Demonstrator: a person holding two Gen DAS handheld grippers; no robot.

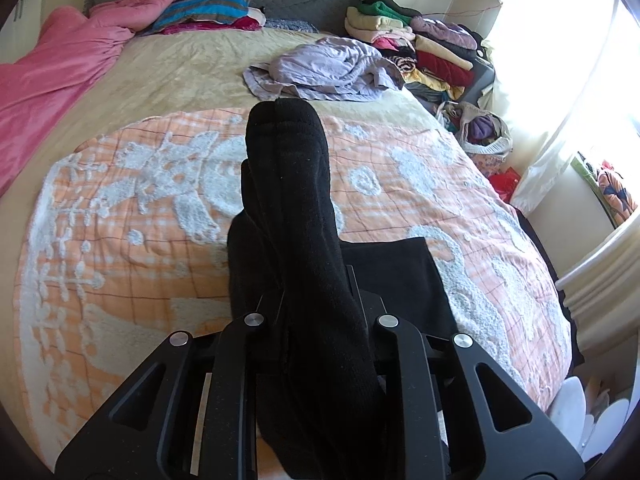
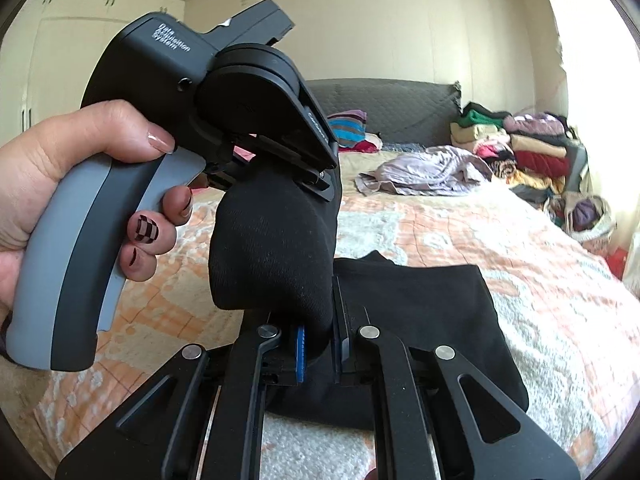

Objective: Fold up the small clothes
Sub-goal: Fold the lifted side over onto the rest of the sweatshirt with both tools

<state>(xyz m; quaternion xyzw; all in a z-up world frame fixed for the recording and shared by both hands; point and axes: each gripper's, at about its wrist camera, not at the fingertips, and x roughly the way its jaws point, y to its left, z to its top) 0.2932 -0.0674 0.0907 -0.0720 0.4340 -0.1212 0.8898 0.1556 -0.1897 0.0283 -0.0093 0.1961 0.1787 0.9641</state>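
1. Clearly mid-fold: a black sock hangs off the bed, pinched at both ends, filling the middle of both views.
2. Left gripper is clamped on its upper end; right gripper has its jaws closed on the lower end.
3. Below it, lower centre, a flat black garment looks already folded on the orange blanket.
4. Left to do: a crumpled lilac garment, upper centre, lies unfolded.

A wide bed under an orange-and-white blanket fills the room, its grey quilted headboard against a cream wall. Sunlight glares through pale curtains on the right; cream wardrobe doors stand at the left
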